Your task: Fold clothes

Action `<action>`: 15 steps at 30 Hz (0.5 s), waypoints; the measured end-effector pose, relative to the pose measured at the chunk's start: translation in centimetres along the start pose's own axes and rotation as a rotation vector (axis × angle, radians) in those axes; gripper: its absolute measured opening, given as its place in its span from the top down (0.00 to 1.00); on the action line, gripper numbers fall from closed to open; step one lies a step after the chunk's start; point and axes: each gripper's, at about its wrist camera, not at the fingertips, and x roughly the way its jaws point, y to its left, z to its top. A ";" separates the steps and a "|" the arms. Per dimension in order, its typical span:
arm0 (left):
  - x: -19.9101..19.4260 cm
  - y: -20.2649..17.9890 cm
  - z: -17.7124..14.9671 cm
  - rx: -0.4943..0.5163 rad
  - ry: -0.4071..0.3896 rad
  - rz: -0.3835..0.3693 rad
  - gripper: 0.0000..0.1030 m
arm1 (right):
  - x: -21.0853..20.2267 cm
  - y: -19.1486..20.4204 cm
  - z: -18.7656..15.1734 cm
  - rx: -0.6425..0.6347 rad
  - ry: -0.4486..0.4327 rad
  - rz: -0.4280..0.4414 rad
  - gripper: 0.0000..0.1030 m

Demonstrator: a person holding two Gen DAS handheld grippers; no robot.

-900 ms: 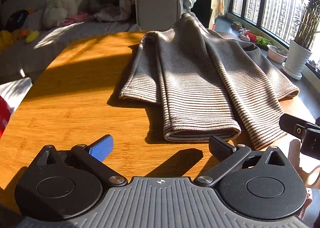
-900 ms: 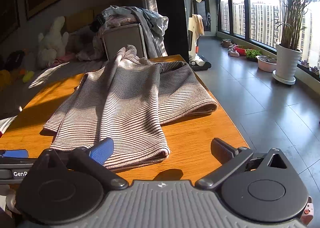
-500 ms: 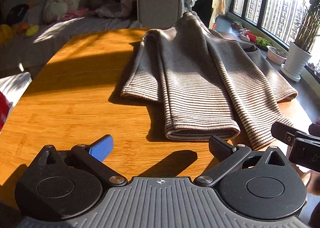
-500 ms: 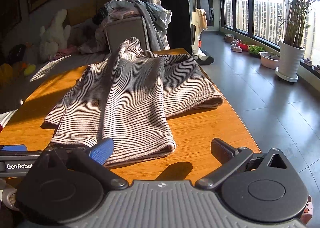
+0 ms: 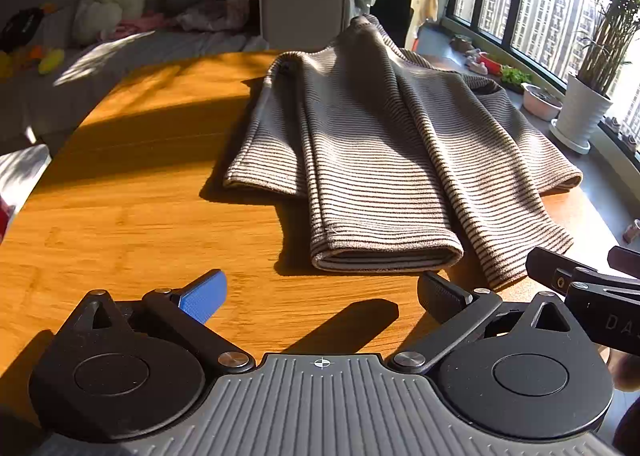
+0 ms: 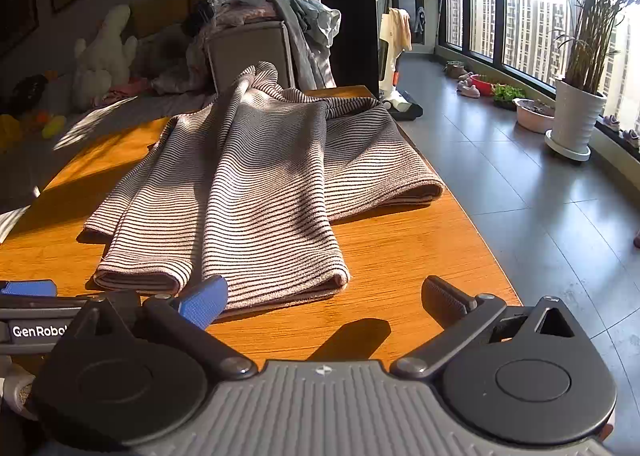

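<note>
The left gripper (image 5: 322, 292) hangs low over the wooden surface (image 5: 132, 216) with its two fingers spread wide and nothing between them; one finger carries a blue pad (image 5: 203, 295), the other a black one. Just ahead of it and slightly toward its black-padded side lies the striped sweater (image 5: 384, 160), partly folded, with a rolled cuff end lying closest to the fingertips but not touching them. The garment runs away from the gripper toward the far edge of the surface, where its collar end rises in a peak.

The right gripper (image 6: 324, 296) is likewise wide open and empty, hovering at the near edge of the surface. The striped sweater (image 6: 264, 184) lies directly ahead of it; the tip of its blue-padded finger (image 6: 204, 301) overlaps the garment's nearest hem in this view, though whether they touch cannot be told. Part of the left gripper shows just beside it at the left edge of its view.

Beyond the sweater stands a grey bin (image 6: 248, 52) heaped with clothes, and a white plush toy (image 6: 106, 56) sits farther off to the blue-pad side. A potted plant (image 6: 580, 112) stands on the floor by the windows, well off to the black-pad side.
</note>
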 end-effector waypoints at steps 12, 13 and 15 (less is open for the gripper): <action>0.0 -0.1 -0.2 0.005 0.012 -0.005 0.00 | 0.3 -0.2 -0.1 0.002 0.018 -0.007 0.00; 0.0 0.0 -0.3 0.005 0.014 -0.005 0.00 | 0.3 -0.1 -0.1 0.002 0.019 -0.007 0.00; -0.1 0.0 -0.3 0.004 0.016 -0.005 0.00 | 0.3 -0.1 -0.1 0.000 0.020 -0.007 0.00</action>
